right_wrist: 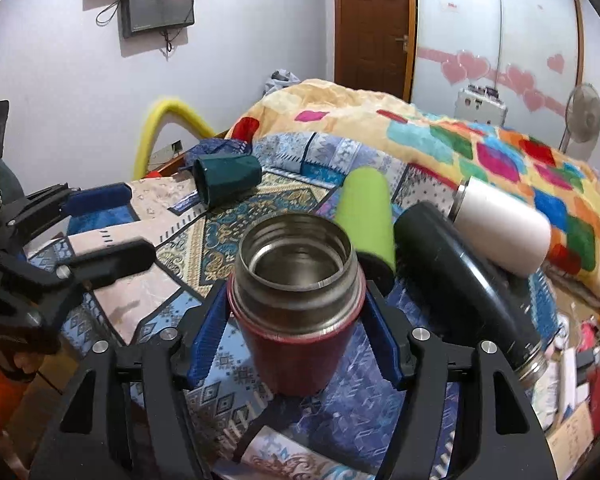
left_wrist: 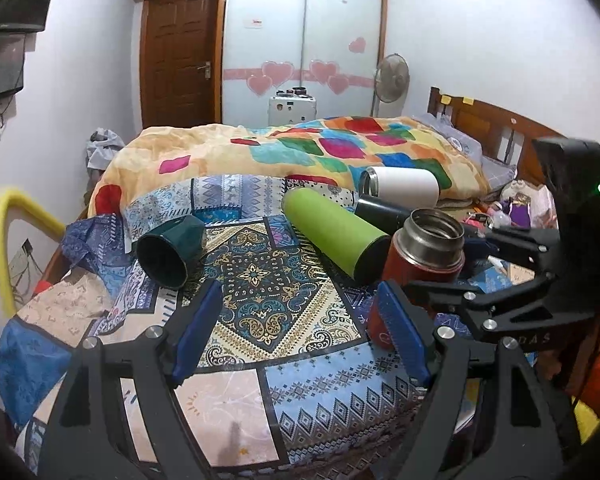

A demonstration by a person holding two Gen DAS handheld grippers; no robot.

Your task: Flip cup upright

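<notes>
A: Left wrist view first. The left gripper (left_wrist: 300, 332) hangs with its blue pads apart and nothing between them; the red flask (left_wrist: 416, 276) stands upright just beyond its right-hand pad (left_wrist: 400, 330), mouth up, with the right gripper (left_wrist: 440, 280) reaching in around it from the far side.

B: And the risk there?

A: The bedspread (left_wrist: 260, 280) is soft and rumpled; I judge the tall flask could tip on release; the green bottle (left_wrist: 332, 232) lies just behind the flask, and a nudge could set it rolling; the teal cup (left_wrist: 168, 252) lies on its side well to the flask's left, unturned.

B: Right wrist view?

A: The right gripper (right_wrist: 296, 328) brackets the red flask (right_wrist: 296, 312), pads (right_wrist: 210, 332) at its sides; whether they press or have just let go I cannot tell; the black bottle (right_wrist: 468, 276) and white bottle (right_wrist: 504, 228) lie close right of the flask; pulling back carelessly could catch the flask's shoulder and topple it.
</notes>
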